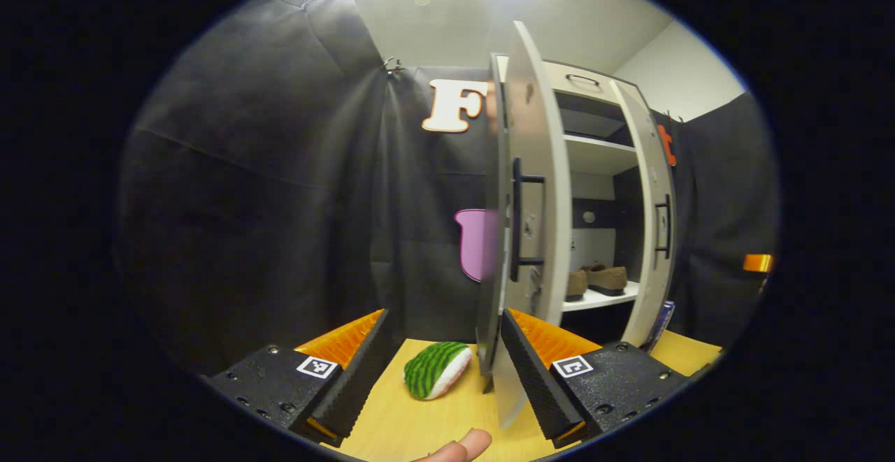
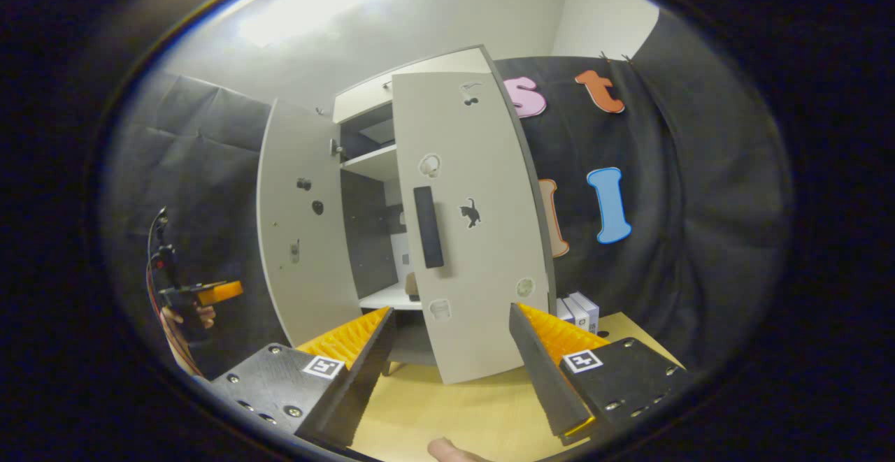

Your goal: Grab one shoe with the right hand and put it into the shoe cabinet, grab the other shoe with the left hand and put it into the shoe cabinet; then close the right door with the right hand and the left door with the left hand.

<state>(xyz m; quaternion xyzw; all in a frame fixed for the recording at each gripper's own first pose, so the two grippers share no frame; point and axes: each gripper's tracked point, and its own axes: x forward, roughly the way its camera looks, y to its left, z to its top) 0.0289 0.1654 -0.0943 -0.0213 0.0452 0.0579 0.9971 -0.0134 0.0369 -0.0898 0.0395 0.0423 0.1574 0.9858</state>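
We found both brown suede shoes already on the lower white shelf of the tall white two-door shoe cabinet, at about three o'clock in the left gripper view, so we judged the loading done and only the doors left.

Neither door was closed. In the left gripper view the left white door stood edge-on at about one o'clock, its black bar handle facing us, and its lower edge sat between the fingers of our left gripper, close against the right-hand one; the fingers were spread and empty. A green-striped, white-bottomed plush toy lay on the pale wooden tabletop between them.

In the right gripper view the right white door, with small stickers and a black handle, hung at twelve o'clock, partly swung across the opening. Our right gripper was released and gripped nothing, just before the door's lower edge; whether it touched we could not tell. Small white boxes stood beside the cabinet at four o'clock.
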